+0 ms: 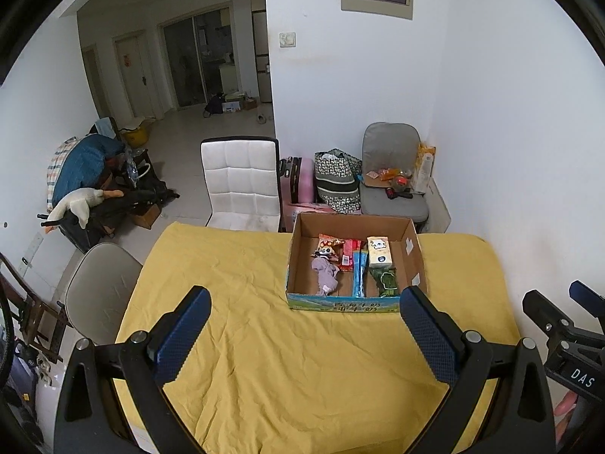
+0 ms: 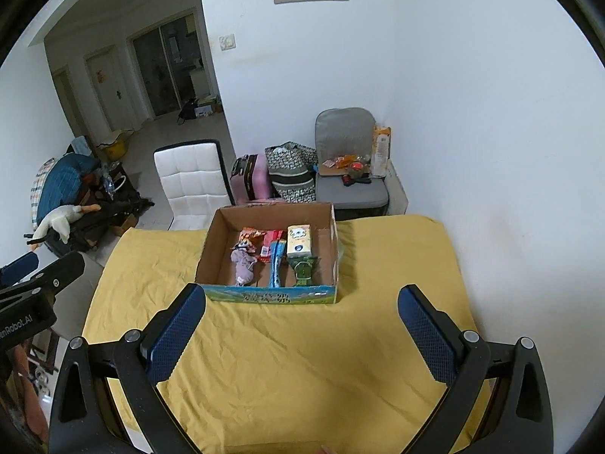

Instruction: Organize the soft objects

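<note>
An open cardboard box (image 1: 412, 253) (image 2: 211, 242) stands on the yellow cloth at the table's far side. Inside lie a purple soft toy (image 1: 325, 274) (image 2: 243, 263), a snack bag (image 1: 329, 244), a red packet (image 1: 349, 253), a blue tube (image 1: 359, 272) (image 2: 276, 263), a tissue pack (image 1: 380, 251) (image 2: 298, 240) and a green packet (image 1: 385, 282) (image 2: 303, 270). My left gripper (image 1: 304, 306) is open and empty, above the cloth in front of the box. My right gripper (image 2: 302, 300) is open and empty, also in front of the box.
The yellow-covered table (image 1: 302, 359) (image 2: 302, 359) meets a white wall on the right. A white chair (image 1: 242, 185) (image 2: 191, 181) stands behind it, a beige chair (image 1: 102, 295) at its left. A grey chair (image 1: 393, 181), a patterned bag (image 1: 336, 179) and a pink suitcase (image 2: 251, 176) stand behind.
</note>
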Demonstrator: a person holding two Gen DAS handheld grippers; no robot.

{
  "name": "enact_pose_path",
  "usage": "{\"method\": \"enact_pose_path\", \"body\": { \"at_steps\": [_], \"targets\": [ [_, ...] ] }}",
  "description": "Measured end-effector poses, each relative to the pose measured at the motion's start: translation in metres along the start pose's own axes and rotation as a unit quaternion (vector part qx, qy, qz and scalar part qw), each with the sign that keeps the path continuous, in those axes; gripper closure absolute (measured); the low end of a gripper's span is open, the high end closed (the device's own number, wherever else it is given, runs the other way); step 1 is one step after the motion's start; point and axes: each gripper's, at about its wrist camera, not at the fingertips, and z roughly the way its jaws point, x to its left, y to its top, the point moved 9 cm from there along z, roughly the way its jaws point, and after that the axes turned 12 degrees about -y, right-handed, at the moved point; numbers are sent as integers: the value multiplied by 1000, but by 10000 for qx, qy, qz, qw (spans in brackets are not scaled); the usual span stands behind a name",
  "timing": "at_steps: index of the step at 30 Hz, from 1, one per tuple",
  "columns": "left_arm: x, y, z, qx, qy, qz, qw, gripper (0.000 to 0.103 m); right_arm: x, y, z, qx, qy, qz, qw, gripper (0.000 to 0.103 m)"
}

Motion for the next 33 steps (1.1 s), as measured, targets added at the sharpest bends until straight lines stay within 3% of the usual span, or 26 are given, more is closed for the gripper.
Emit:
{"method": "enact_pose_path", "body": {
  "at_steps": [33],
  "targets": [
    [-5, -6, -2, -9, -27, -38, 10000, 1, -2, 13, -7, -117, 6, 47, 9999, 0]
  ]
}}
